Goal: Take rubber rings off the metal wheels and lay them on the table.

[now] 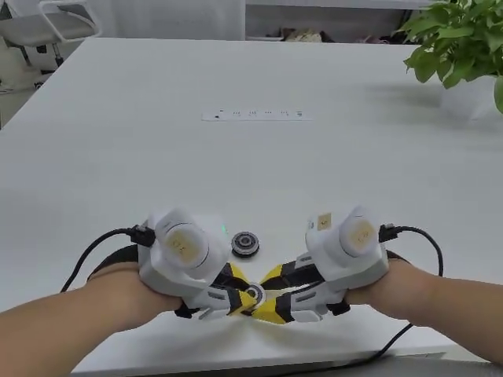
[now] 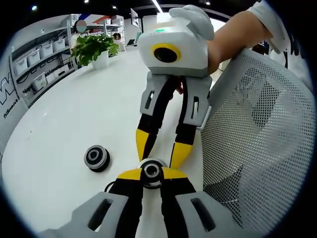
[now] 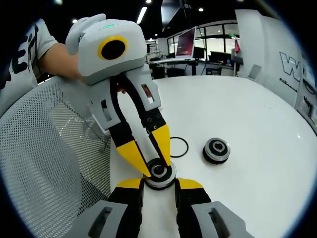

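A small metal wheel [image 1: 253, 296] with a dark rim is held just above the white table [image 1: 259, 165], near its front edge. Both grippers meet on it. My left gripper [image 1: 240, 297] comes in from the left and my right gripper [image 1: 267, 301] from the right. In the left gripper view my own yellow tips close on the wheel [image 2: 151, 171], with the right gripper [image 2: 159, 151] opposite. In the right gripper view my jaws flank the wheel [image 3: 159, 174] while the left gripper [image 3: 157, 161] pinches its far rim. A second wheel [image 1: 245, 243] stands on the table. A loose black rubber ring [image 3: 178, 147] lies flat beside it.
A power strip [image 1: 251, 115] is set into the middle of the table. A potted plant [image 1: 460, 43] stands at the far right corner, and a chair [image 1: 47, 23] beyond the far left. A mesh chair back [image 2: 257, 129] sits close behind the grippers.
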The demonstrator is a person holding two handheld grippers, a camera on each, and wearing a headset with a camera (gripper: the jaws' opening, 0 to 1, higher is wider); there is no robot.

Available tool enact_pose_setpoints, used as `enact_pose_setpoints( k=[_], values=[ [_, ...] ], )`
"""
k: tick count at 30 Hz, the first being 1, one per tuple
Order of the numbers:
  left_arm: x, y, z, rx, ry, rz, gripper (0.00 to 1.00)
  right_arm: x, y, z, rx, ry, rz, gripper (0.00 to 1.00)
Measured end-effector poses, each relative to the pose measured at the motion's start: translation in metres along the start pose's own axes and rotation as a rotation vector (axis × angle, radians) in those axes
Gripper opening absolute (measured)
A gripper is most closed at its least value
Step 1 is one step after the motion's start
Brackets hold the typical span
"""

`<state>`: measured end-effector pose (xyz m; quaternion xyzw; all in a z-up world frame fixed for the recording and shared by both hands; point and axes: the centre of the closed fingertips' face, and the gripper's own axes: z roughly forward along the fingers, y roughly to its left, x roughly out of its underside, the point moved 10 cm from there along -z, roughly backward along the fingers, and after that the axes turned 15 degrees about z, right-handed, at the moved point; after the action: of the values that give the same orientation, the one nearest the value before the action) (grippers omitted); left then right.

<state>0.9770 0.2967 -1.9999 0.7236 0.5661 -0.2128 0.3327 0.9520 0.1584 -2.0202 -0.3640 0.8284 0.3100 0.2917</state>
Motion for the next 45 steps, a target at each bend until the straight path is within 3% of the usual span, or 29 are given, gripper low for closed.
enact_pose_setpoints(
  k=[13,17,22,34,45],
  values=[
    [0.001,0.0,0.0,-0.005,-0.006,-0.003,0.08,0.004,-0.001,-0.004,0.022,0.021,-0.031,0.15],
    [0.001,0.0,0.0,-0.007,-0.008,-0.005,0.08,0.006,-0.004,-0.007,0.024,0.023,-0.009,0.05],
    [0.001,-0.001,0.0,-0.012,-0.005,-0.007,0.08,0.005,-0.003,-0.006,0.025,0.027,0.003,0.05],
    [0.001,-0.002,0.0,-0.018,-0.005,-0.01,0.08,0.005,-0.005,-0.006,0.032,0.028,0.12,0.0],
    [0.001,-0.002,0.0,-0.024,-0.006,-0.018,0.08,0.007,-0.011,-0.012,0.029,-0.012,0.258,0.0]
  ],
)
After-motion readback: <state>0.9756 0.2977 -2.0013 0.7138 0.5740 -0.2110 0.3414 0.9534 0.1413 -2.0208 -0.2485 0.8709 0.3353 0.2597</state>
